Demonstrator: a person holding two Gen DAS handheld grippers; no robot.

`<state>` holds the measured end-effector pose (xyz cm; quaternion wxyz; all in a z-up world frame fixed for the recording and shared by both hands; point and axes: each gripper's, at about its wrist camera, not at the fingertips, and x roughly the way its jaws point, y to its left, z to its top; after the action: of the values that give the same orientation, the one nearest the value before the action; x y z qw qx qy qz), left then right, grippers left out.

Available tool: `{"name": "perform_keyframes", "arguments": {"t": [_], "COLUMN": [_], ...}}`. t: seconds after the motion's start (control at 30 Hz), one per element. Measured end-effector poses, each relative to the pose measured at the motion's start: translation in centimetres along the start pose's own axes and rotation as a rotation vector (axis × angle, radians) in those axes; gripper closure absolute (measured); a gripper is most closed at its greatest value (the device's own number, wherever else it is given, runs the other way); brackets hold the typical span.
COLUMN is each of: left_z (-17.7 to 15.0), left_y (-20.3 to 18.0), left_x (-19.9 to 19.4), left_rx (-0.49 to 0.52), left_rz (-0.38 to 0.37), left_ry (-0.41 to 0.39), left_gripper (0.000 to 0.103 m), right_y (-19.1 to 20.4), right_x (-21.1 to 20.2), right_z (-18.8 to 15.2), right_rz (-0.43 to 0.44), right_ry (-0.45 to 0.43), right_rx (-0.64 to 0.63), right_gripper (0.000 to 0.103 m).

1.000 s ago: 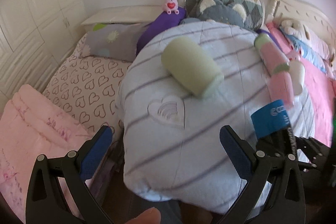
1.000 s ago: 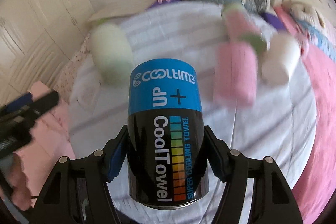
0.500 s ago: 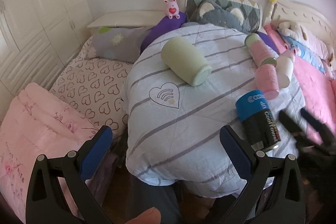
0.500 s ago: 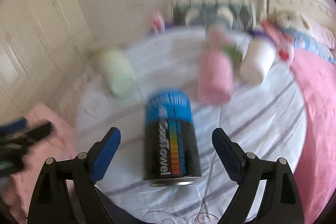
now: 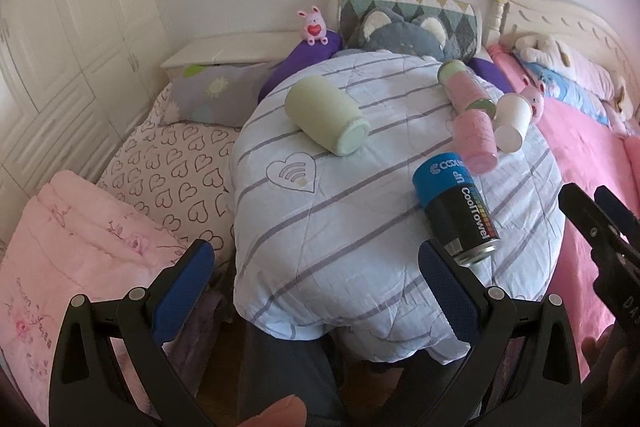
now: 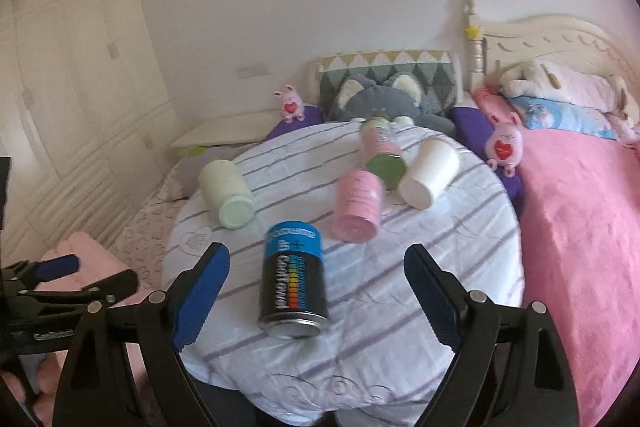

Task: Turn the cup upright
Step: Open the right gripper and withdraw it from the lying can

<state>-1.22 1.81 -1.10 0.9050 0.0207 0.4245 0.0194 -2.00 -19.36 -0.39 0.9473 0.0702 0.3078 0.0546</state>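
A black and blue CoolTowel can (image 6: 295,280) lies on its side on the striped round cushion (image 6: 440,279), base toward me; it also shows in the left wrist view (image 5: 456,205). A pale green cup (image 5: 326,114) (image 6: 227,193), a pink cup (image 6: 358,205) (image 5: 475,140), a white paper cup (image 6: 429,173) (image 5: 512,121) and a pink bottle with green ends (image 6: 382,151) all lie on their sides. My right gripper (image 6: 316,285) is open and empty, just short of the can. My left gripper (image 5: 316,279) is open and empty at the cushion's near edge.
A pink bedspread (image 6: 580,227) lies to the right, a heart-print sheet (image 5: 168,163) and folded pink blanket (image 5: 72,247) to the left. Plush toys and pillows (image 6: 384,95) line the headboard. White wardrobes (image 5: 60,27) stand at left.
My right gripper opened and let go of the CoolTowel can, which now lies on the cushion. Both grippers pulled back from the cushion.
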Motion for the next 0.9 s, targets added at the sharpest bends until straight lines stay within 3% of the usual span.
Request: {"name": "perform_keyframes", "arguments": {"t": [0.9], "left_z": [-0.3], "left_y": [-4.0], "left_x": [-1.9], "left_rx": [0.045], "left_rz": [-0.034], "left_ry": [-0.002], "left_gripper": [0.000], "right_y": [-2.2], "right_x": [-3.2], "right_z": [0.0], "right_rz": [-0.087], "right_ry": [-0.052], "right_rx": [-0.019], "right_gripper": [0.013]}}
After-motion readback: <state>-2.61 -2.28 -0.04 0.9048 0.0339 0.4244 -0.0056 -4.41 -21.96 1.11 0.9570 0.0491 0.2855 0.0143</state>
